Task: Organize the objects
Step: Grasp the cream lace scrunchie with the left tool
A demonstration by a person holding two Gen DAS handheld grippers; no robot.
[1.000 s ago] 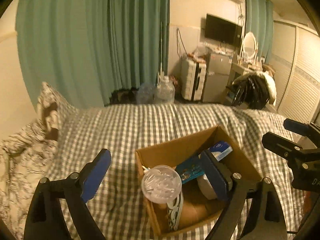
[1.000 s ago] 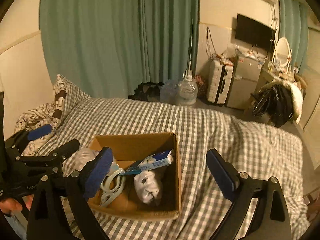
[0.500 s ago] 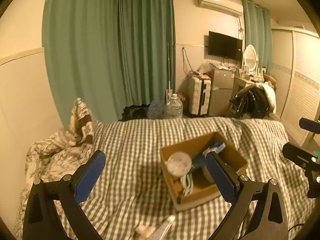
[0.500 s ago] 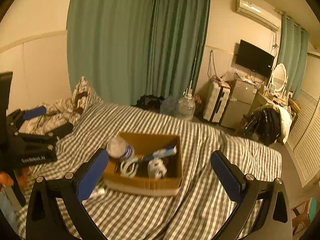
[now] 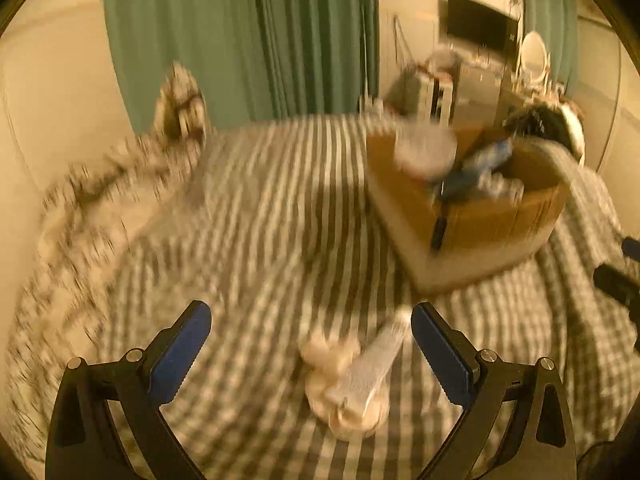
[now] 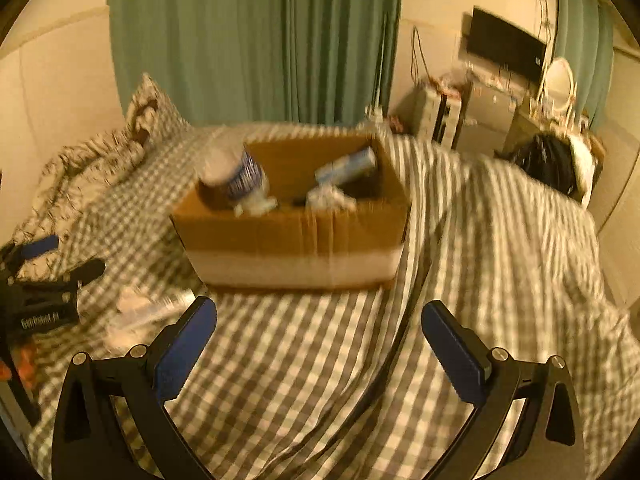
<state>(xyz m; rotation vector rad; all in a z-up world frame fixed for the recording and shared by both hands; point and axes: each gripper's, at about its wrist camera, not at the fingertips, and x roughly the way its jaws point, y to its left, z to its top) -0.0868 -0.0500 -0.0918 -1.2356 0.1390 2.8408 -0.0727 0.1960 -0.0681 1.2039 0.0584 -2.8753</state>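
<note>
A cardboard box (image 6: 296,236) sits on the checked bed cover, holding a clear plastic jar (image 6: 234,178), a blue-and-white tube (image 6: 346,166) and other small items. It also shows in the left wrist view (image 5: 492,220), blurred. My left gripper (image 5: 310,344) is open and empty, low over the bed, with a white tube (image 5: 374,364) lying on a pale soft item (image 5: 332,360) between its fingers. My right gripper (image 6: 318,344) is open and empty in front of the box. The left gripper (image 6: 44,276) appears at the left edge of the right wrist view.
A patterned pillow (image 6: 148,116) and rumpled duvet (image 5: 92,208) lie at the bed's head on the left. Green curtains (image 6: 256,40), a suitcase (image 6: 436,116), a TV (image 6: 504,46) and a chair with dark clothes (image 6: 548,160) stand beyond the bed.
Both grippers dropped low toward the bed after pulling back from the box. The white tube and pale item now lie between the left gripper's fingers. Both views are motion-blurred.
</note>
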